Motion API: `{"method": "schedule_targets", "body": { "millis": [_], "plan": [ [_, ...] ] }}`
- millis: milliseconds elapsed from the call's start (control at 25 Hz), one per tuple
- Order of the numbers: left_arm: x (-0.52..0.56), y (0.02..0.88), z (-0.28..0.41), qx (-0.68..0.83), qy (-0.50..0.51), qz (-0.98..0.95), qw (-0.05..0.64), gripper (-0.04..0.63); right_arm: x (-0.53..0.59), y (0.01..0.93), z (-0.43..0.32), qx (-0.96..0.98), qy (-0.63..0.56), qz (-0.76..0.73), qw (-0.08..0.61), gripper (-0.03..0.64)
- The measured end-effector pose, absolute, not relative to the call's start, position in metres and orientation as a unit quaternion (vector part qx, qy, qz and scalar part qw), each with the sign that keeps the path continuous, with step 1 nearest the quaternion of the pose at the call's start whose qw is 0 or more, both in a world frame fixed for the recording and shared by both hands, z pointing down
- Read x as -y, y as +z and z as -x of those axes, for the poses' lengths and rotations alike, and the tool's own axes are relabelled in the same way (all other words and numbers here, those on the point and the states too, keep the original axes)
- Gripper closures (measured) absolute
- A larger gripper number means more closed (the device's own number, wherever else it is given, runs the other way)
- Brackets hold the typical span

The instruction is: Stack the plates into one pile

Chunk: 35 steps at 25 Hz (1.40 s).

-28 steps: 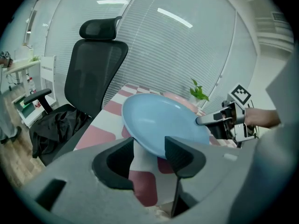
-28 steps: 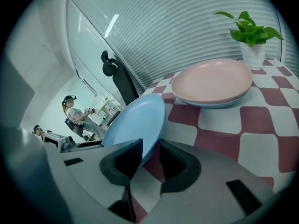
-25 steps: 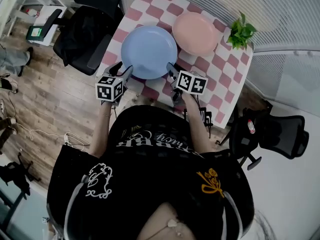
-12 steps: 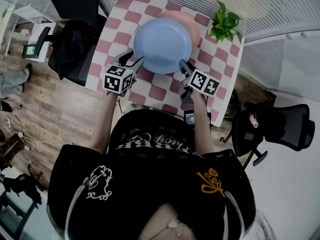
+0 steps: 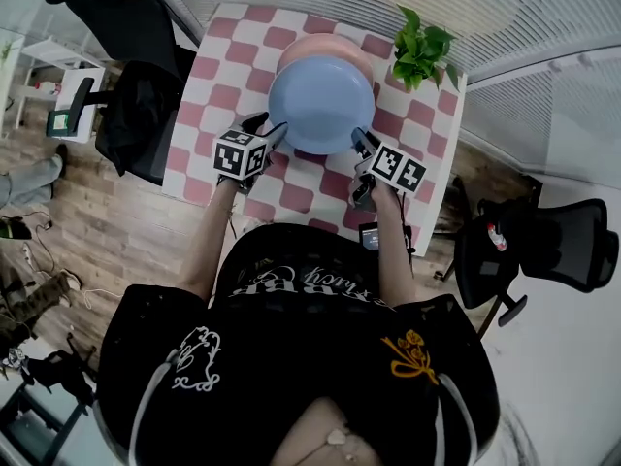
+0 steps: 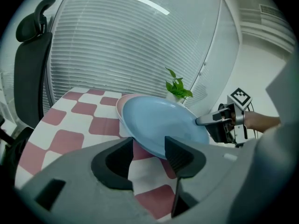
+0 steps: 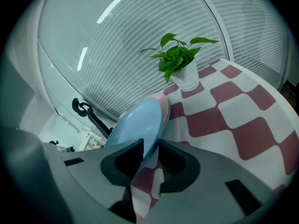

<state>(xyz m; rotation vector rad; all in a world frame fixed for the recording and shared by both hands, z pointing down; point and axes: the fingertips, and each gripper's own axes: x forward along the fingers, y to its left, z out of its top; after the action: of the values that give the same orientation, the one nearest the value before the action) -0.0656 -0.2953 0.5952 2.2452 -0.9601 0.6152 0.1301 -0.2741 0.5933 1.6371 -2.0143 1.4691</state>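
- The blue plate (image 5: 321,103) is held tilted over the pink plate (image 5: 321,41) on the checked table (image 5: 291,197).
- Its rim is pinched by the right gripper (image 7: 150,150).
- The left gripper (image 6: 148,148) is spread wide, the rim between its jaws unclamped.

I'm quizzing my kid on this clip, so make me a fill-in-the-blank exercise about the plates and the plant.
The right gripper is shut on the blue plate, which is not level but ___.
Under it lies the other plate, coloured ___.
The plant has ___ leaves.
Missing words: tilted, pink, green.
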Motion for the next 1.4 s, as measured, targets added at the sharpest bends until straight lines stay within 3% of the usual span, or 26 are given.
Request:
{"method": "schedule_targets", "body": {
  "millis": [480,880,1400],
  "plan": [
    [0.326,0.559,0.067,0.388,0.199,-0.86,0.264,0.379,0.297,0.603,-0.149,0.594,0.552,-0.584,-0.009,0.549],
    [0.281,0.557,0.078,0.369,0.232,-0.865,0.248,0.38,0.335,0.605,-0.162,0.578,0.505,-0.639,-0.053,0.565],
    [0.244,0.549,0.083,0.356,0.217,-0.873,0.252,0.38,0.333,0.563,-0.141,0.678,0.377,-0.631,0.022,0.565]
  ]
}}
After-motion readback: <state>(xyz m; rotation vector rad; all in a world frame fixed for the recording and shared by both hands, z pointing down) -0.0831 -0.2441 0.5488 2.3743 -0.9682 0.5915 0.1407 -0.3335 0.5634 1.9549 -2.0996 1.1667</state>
